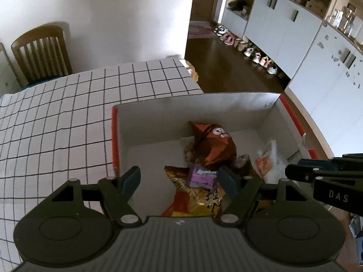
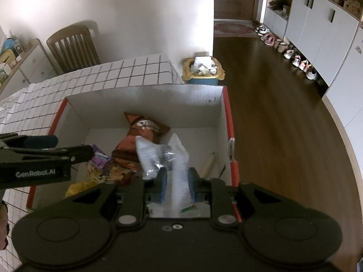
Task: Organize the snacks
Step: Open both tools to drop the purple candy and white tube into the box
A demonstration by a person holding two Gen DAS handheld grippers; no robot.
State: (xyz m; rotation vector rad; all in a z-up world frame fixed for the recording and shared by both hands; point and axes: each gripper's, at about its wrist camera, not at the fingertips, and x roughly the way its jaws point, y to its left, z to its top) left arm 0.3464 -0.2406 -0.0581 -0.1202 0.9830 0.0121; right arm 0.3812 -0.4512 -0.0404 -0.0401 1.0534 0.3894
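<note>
Bench: grid-patterned cloth (image 1: 68, 117), box (image 1: 195, 104) on it.
Left tool (image 1: 179, 179): spread wide, empty, above purple packet (image 1: 202, 176).
Right tool (image 2: 177, 183): nipping clear bag (image 2: 179, 172).
Advice: lower bag fully before letting go.

box (image 1: 226, 106): white inside, red outside, open, on the table | brown bag (image 1: 213, 145): crumpled, leaning upright mid-box | purple packet (image 1: 202, 176): flat atop orange bag (image 1: 192, 201) at box's near side | clear bag (image 2: 179, 176): upright, right of brown bag, pinched between pads
</note>
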